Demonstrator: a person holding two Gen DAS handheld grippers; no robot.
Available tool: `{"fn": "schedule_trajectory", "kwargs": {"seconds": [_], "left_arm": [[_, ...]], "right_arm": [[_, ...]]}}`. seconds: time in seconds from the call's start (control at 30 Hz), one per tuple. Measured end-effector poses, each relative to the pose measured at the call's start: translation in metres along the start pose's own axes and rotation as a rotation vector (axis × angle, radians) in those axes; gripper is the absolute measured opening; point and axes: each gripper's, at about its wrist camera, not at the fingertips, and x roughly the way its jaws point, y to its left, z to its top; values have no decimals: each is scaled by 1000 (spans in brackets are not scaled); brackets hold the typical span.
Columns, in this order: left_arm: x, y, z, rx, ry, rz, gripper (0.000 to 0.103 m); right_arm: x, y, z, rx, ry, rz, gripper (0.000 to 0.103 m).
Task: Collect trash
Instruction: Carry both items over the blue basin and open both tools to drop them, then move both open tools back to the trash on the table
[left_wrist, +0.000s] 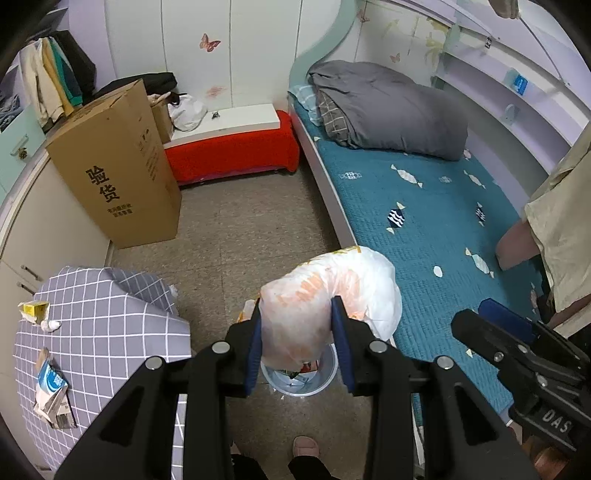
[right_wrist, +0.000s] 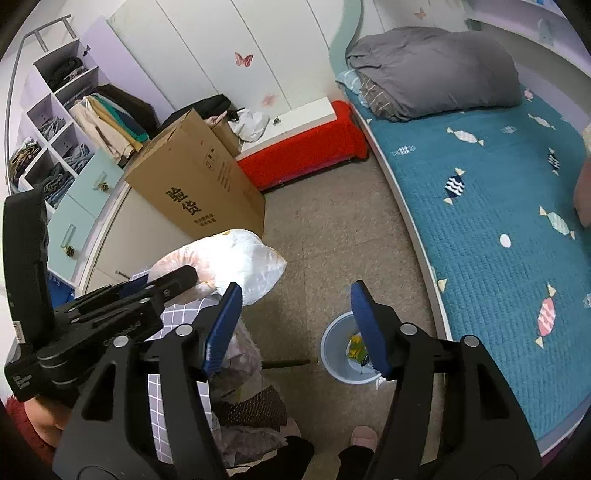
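Blue pads of the left gripper (left_wrist: 301, 343) are pinching a bulging white plastic bag (left_wrist: 332, 291) from both sides, clenched on it so that it is hanging up off the floor rather than slumping. That bag, stained orange and looking stuffed with rubbish, is being held right above the small pale bin (left_wrist: 314, 380) on the near floor, probably because it is either being lifted out of the bin or lined up to go back into it; which of the two cannot be told. Scraps and wrappers are lying in the bottom of the bin, so more trash is waiting there. To the right, the right gripper (right_wrist: 295, 325) is hovering with its jaws apart and nothing between them, released and free to help, with the bin showing through the gap. On the left, a table under a grey checked cloth (left_wrist: 103, 332) is carrying torn paper packaging (left_wrist: 51, 395) and a small yellow box (left_wrist: 34, 309), likely further trash to gather. A slippered foot (left_wrist: 304, 445) is standing near the bin. Farther off, a tall cardboard box (left_wrist: 118, 166) is leaning against the cupboards, and the bed with its teal cover (left_wrist: 424, 221) is running along the right.
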Motion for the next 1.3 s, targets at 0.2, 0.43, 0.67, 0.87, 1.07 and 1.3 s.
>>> {"fn": "schedule_trajectory", "kwargs": {"seconds": [0.2, 0.43, 0.67, 0.87, 1.07, 1.3], "left_arm": [[5, 2, 4, -36, 15, -41, 66], [4, 7, -5, -43, 31, -40, 66], [-12, 25, -13, -73, 16, -28, 67], [-32, 51, -30, -125, -3, -3, 67], [-58, 100, -57, -221, -26, 63, 67], [-84, 186, -93, -397, -32, 148, 67]], "right_arm": [[-5, -3, 1, 17, -16, -14, 62], [-3, 1, -4, 25, -4, -6, 62], [2, 21, -8, -15, 13, 22, 62], [8, 50, -16, -70, 35, 66, 62], [28, 100, -29, -160, 88, 133, 63], [63, 181, -52, -294, 181, 222, 63]]}}
